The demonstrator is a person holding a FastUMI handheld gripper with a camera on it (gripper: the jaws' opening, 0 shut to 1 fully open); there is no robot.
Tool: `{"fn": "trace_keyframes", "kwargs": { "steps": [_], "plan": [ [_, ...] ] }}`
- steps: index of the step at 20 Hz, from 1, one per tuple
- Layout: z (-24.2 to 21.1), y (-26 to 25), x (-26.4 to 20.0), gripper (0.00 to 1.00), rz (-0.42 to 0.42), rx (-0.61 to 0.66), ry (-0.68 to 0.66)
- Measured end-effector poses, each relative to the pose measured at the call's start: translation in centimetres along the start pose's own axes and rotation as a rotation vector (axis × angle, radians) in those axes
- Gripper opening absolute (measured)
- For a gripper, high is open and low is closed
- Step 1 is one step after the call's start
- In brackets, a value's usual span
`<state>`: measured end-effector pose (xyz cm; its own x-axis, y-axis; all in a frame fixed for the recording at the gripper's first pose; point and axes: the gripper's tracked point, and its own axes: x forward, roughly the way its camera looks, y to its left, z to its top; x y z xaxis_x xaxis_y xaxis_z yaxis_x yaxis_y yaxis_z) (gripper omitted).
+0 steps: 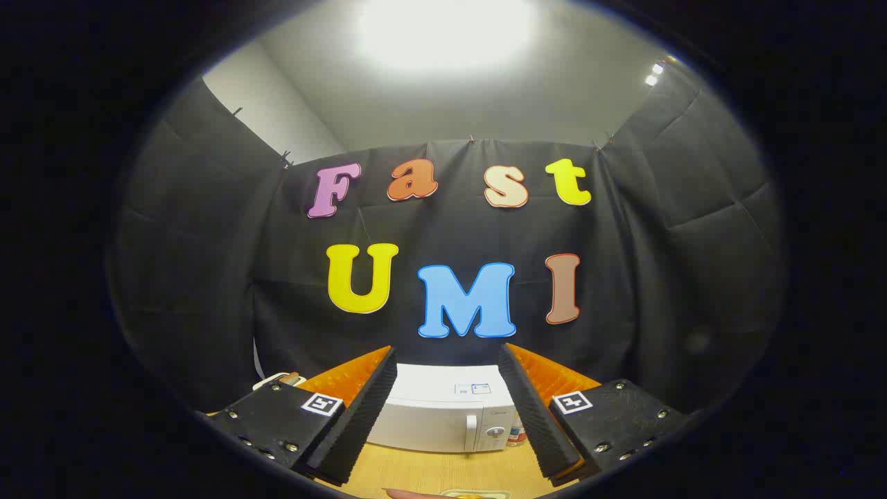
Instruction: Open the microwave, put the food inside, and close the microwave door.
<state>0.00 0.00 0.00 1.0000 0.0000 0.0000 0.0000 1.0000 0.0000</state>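
Wooden worktop (443, 471) before a black cloth wall carries a white microwave (443, 412), door shut, beyond and between the fingers of the gripper (443, 416), which are spread wide, holding nothing.

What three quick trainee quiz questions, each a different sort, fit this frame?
1. True or false: the white box-shaped microwave on the wooden table has its door shut.
2. The claw is: A) shut on the handle, B) open, holding nothing, C) shut on food.
3. Fill in: the microwave sits ___ the fingers.

Key: 1 true; 2 B; 3 beyond.
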Motion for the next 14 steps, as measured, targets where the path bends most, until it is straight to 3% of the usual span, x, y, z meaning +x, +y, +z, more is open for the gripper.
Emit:
{"fn": "trace_keyframes", "kwargs": {
  "steps": [14],
  "plan": [
    [-2.8,0.1,2.1,0.95,-0.004,0.002,0.031]
  ]
}}
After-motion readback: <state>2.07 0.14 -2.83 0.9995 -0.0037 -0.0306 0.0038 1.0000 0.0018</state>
